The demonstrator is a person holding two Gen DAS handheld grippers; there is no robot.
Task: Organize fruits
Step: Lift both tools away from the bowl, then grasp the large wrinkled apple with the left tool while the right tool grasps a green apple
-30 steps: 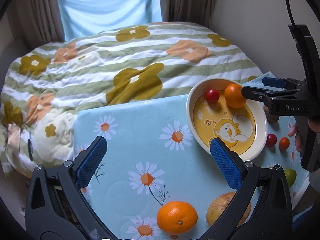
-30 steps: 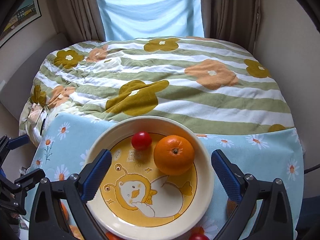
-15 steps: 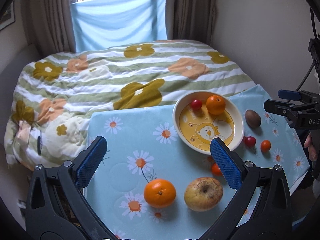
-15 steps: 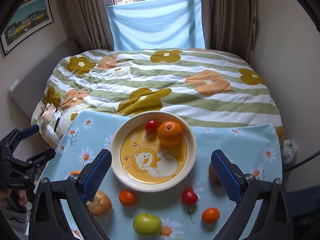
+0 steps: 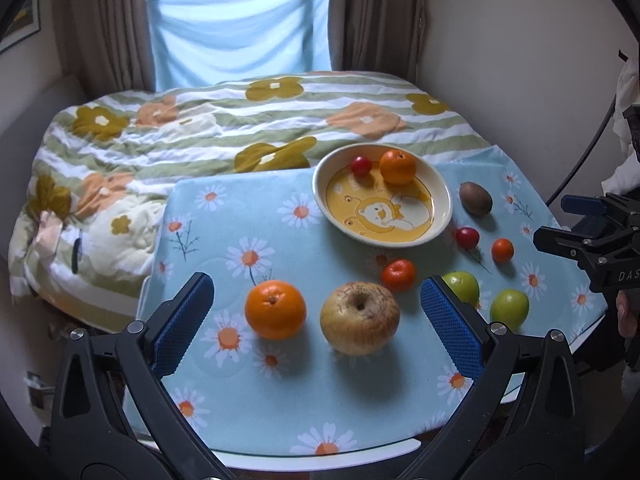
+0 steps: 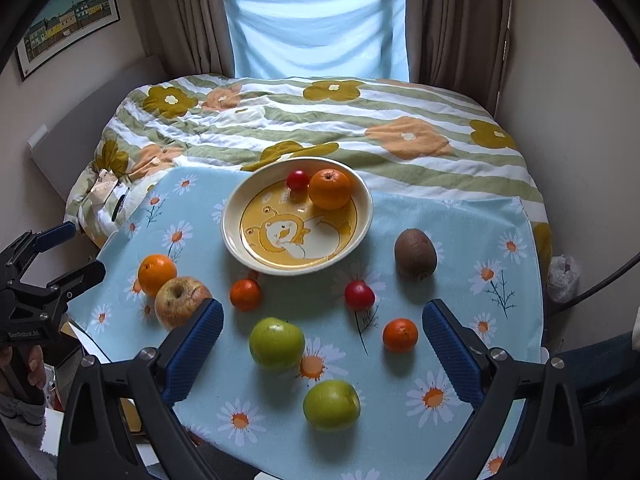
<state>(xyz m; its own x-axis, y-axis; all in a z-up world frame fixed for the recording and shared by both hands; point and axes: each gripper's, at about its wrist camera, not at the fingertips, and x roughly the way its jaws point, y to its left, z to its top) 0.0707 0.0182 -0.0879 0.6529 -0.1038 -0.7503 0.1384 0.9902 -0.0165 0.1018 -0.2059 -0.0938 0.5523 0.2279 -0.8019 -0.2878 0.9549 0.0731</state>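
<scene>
Place: you're in a home bedroom.
Evidence: a bed under a floral striped quilt (image 6: pixel 320 120), brown curtains (image 6: pixel 188 20) at the window, a framed picture (image 6: pixel 68 20) on your wall.

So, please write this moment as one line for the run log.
left gripper: open, empty | right gripper: open, empty | plate: orange, cherry tomato | rest of fruit: on tablecloth
</scene>
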